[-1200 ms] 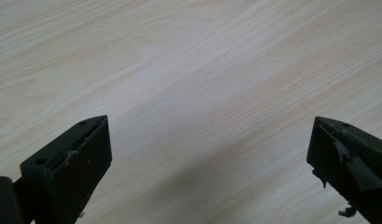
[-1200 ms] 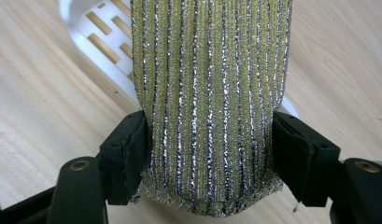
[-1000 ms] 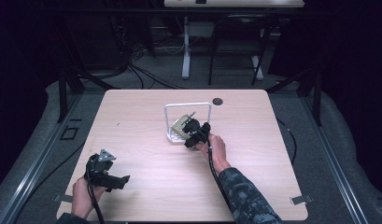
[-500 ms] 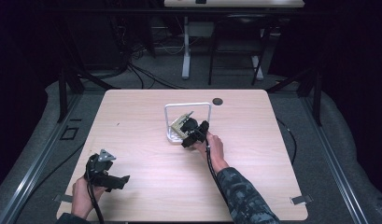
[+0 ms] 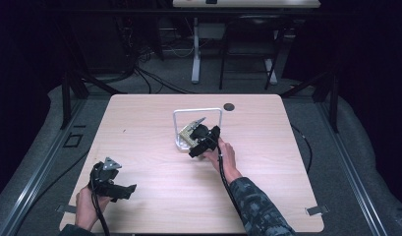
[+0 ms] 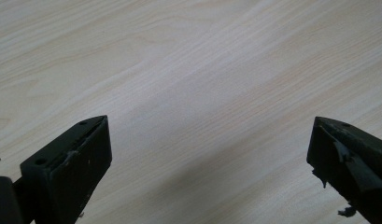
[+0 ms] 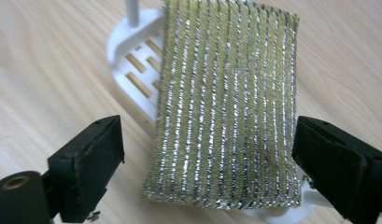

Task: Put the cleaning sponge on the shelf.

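The right gripper [image 7: 207, 163] is spread around a sponge [image 7: 226, 102] on a rack [image 7: 132, 60]; the left gripper [image 6: 209, 154] is spread over bare counter [image 6: 188, 70].

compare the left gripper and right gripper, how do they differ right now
The left gripper sits near the table's front left corner; the right gripper is at the centre by the white rack. Between the left gripper's jaws there is bare wood; the right gripper's jaws flank a yellow-and-silver sponge lying on the rack, not touching it. Both are hand-held, black, with jaws wide open.
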A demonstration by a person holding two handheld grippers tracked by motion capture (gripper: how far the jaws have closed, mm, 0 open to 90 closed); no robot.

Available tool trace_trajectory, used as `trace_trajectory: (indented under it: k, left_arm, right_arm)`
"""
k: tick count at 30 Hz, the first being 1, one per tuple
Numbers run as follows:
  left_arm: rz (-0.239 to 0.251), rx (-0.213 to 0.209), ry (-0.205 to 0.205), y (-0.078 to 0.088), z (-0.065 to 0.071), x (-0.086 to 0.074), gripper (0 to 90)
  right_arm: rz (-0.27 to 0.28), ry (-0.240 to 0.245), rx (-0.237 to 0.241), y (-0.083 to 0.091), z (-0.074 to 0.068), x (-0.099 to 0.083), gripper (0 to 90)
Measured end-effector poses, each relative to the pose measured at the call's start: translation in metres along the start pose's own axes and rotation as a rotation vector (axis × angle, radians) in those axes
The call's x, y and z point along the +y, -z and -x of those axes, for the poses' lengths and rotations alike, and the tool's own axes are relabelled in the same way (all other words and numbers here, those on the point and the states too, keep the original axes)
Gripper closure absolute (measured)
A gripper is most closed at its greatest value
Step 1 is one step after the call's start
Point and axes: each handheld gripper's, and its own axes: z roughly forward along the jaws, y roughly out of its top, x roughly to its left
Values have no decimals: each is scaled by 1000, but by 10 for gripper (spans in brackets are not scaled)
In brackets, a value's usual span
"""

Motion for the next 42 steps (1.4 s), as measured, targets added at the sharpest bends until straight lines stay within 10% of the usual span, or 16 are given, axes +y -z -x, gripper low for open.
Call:
trace_trajectory:
  k: [23, 42]
  left_arm:
    - [4, 2, 1, 0, 1, 0, 0]
    - [7, 6, 5, -1, 2, 1, 0]
  right_arm:
    - [74, 24, 87, 68, 1, -13, 14]
    - [100, -22, 89, 138, 16, -63, 4]
